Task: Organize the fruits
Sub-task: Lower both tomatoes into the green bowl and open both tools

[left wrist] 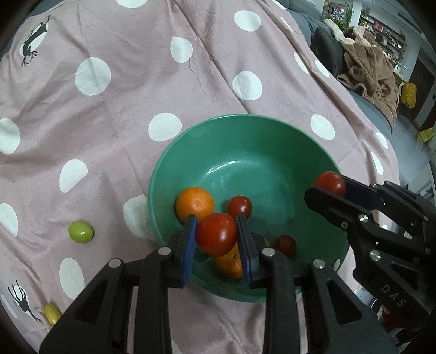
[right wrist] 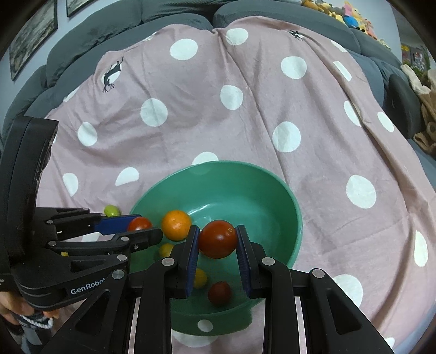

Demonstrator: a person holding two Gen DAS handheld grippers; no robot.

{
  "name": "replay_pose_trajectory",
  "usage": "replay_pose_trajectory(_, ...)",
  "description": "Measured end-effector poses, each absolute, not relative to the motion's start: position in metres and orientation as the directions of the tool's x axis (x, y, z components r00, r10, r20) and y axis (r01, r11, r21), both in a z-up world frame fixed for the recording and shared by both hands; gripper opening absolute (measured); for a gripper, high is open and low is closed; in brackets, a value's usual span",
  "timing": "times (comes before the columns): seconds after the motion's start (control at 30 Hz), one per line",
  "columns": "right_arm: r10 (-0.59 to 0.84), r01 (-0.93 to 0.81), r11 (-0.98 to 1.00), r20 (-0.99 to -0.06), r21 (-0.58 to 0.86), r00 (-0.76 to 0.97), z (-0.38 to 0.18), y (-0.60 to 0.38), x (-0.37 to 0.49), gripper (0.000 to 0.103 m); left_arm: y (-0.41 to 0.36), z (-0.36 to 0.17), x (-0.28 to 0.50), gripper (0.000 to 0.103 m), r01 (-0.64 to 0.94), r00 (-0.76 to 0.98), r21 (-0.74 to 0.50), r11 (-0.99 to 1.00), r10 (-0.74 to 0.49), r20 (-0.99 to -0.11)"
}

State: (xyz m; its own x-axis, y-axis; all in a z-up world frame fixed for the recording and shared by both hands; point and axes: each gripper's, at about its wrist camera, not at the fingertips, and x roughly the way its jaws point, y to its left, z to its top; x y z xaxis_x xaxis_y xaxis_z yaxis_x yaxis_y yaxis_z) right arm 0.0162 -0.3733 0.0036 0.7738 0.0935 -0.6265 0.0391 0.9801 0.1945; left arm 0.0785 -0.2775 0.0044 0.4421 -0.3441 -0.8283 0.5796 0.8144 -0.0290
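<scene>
A small green fruit (left wrist: 81, 231) lies on the pink polka-dot cloth (left wrist: 114, 114), left of a green bowl (left wrist: 190, 141). Over the bowl, the left gripper (left wrist: 217, 234) clamps a red tomato (left wrist: 217, 233). An orange (left wrist: 194, 203) sits inside. Further right, the right gripper (right wrist: 217, 239) pinches another tomato (right wrist: 217, 238) above the bowl.

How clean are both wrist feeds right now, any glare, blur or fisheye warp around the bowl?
Left wrist: sharp, bright glare streak on the green bowl wall, highlight on the held tomato, dark corners. Right wrist: sharp, glare in the bowl, the sofa edge bowed by fisheye, vignetted corners.
</scene>
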Motion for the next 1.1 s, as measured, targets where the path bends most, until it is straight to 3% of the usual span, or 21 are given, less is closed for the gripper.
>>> replay_pose_trajectory(1.1, 0.074, 0.045, 0.986, -0.658, 0.163, 0.750, -0.005, -0.373, 0.028, 0.029, -0.294, -0.010, 0.088, 0.029, 0.605, 0.425, 0.041, 0.795, -0.278, -0.861)
